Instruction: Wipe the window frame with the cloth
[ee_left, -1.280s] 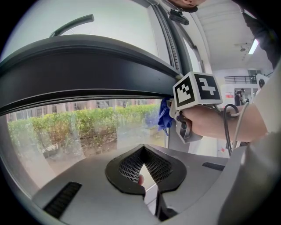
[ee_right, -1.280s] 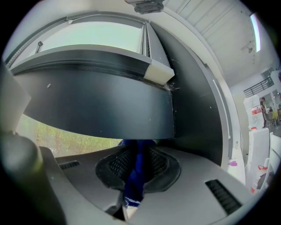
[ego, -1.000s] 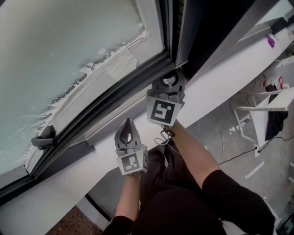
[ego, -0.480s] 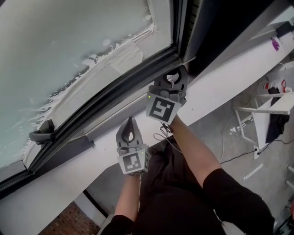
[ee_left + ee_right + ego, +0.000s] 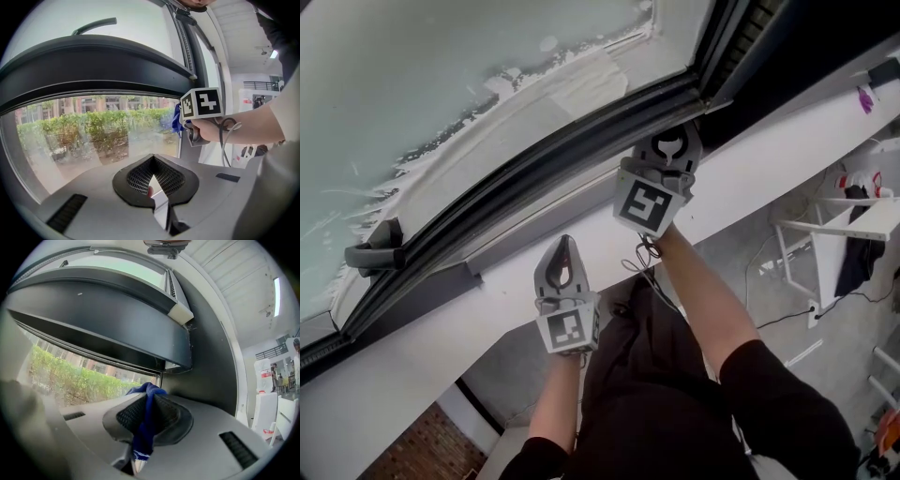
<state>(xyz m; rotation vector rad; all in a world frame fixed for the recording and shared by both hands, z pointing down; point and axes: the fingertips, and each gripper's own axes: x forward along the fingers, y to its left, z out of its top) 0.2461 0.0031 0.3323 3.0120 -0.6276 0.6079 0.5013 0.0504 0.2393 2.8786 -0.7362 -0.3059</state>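
in the right gripper [image 5: 147,401], jaws squeezed tight on a small dark blue cloth [image 5: 145,427], bunched up and poking out a bit past the tips. just ahead of that gripper and above it, the wide dark grey metal window frame [image 5: 117,329], with its corner up and to the right of the tips. very near the cloth, maybe touching; hard to tell. through the glass under the frame, green bushes [image 5: 70,376] far ahead of the jaws

left gripper [image 5: 152,161] pressed together, tips meeting, nothing pinched inside. held lower than the right gripper and to its left, back from the frame, over the edge of the long white window sill [image 5: 431,347]. ahead of it and to its right, the right gripper in a bare hand [image 5: 208,131], with a bit of the blue cloth showing at its far end

in the head view, both grippers pointing up at the window, the right one further forward, tips at the lower edge of the frame near the corner. far off to the left of the left gripper, a dark grey window handle [image 5: 373,253] on the frame. beyond the frame, a big glass pane [image 5: 422,75] with white smears along its edge
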